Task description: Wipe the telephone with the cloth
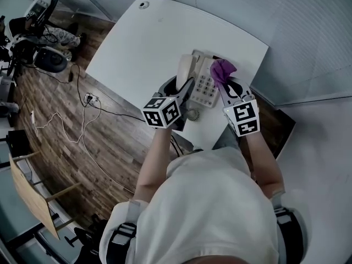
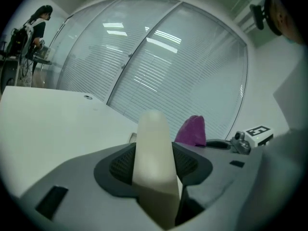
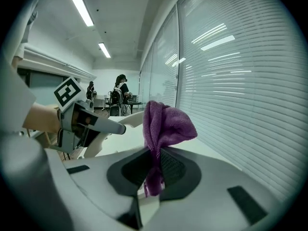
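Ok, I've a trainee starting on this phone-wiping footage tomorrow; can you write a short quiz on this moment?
1. The left gripper is shut on: A) the purple cloth B) the handset C) nothing?
2. True or false: the purple cloth lies spread flat on the table.
3. Fill in: the telephone stands on a ___ table.
Key: 1 B; 2 false, the right gripper holds it bunched; 3 white.
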The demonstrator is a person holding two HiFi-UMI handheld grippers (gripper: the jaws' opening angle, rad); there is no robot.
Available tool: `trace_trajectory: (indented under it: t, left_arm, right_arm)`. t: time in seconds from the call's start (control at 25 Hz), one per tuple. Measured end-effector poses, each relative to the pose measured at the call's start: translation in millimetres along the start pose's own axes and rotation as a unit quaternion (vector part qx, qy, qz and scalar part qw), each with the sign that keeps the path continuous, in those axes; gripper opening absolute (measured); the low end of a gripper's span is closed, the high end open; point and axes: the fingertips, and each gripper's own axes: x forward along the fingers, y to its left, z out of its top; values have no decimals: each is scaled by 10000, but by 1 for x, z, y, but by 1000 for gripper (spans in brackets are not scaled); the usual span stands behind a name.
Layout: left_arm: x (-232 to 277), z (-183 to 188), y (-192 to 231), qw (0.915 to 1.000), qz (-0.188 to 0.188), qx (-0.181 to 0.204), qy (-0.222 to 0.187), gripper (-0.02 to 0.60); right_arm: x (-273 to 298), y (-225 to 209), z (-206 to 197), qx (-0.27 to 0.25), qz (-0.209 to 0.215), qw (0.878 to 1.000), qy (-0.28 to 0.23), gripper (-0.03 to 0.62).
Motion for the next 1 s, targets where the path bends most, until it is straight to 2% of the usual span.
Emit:
trace_trajectory:
  t: [0.32,0.56,0.8,1.0]
  left_arm:
    - [-40,15,-20,9955,-563,-423,-628,225]
    - [-61,16,-30,9863,-1079,-686,-1046,225]
    - [-91,15,-44,9789,-1359,-828,-1285,225]
    - [-106,12,-39,9724,-1490,-1021,-1479,225]
  right_arm:
    - [10,16,27,-352,178,9992,-15,46]
    - [15,32,49,-673,403,9968,-129,46]
    - [3,63,69,-993,671,9925,-226,46]
    - [0,90,71,-1261,853,9879,-300,46]
